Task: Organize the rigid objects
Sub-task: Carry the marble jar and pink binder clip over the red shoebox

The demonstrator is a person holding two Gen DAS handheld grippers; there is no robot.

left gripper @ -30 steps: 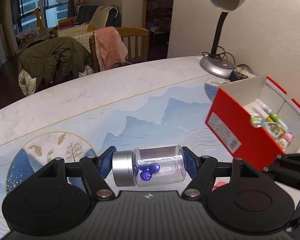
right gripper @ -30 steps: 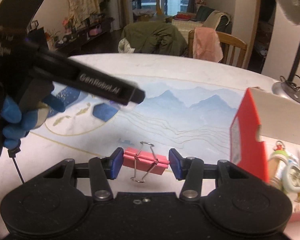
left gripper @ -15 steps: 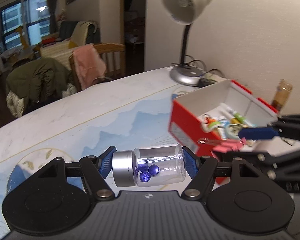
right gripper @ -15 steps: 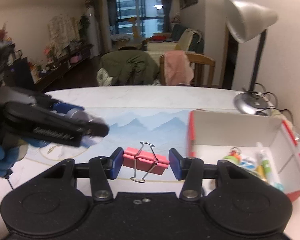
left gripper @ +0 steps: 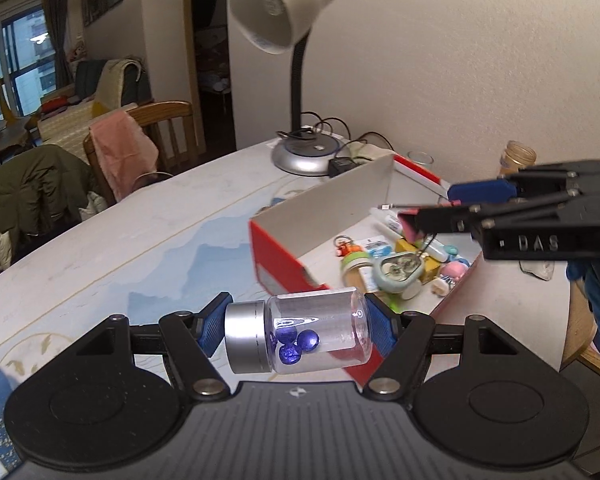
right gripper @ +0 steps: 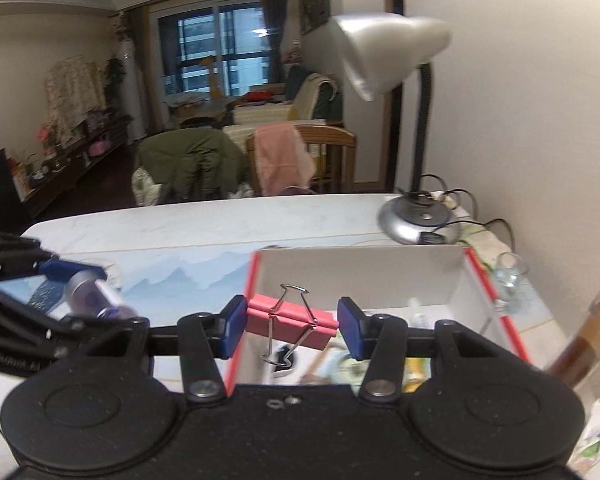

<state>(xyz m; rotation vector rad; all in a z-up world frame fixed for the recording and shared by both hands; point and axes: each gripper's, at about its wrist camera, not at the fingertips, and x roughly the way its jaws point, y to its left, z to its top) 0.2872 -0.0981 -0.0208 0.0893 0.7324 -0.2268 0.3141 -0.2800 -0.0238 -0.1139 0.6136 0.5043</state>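
Clamping jar sideways, left claw low centre; right claw clamps clip over box.

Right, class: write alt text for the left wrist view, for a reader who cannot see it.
The left gripper grips a clear jar sideways, blue beads inside, above a table. Ahead sits an open red box of small items. The right gripper holds a pink binder clip over the box, with a desk lamp behind.
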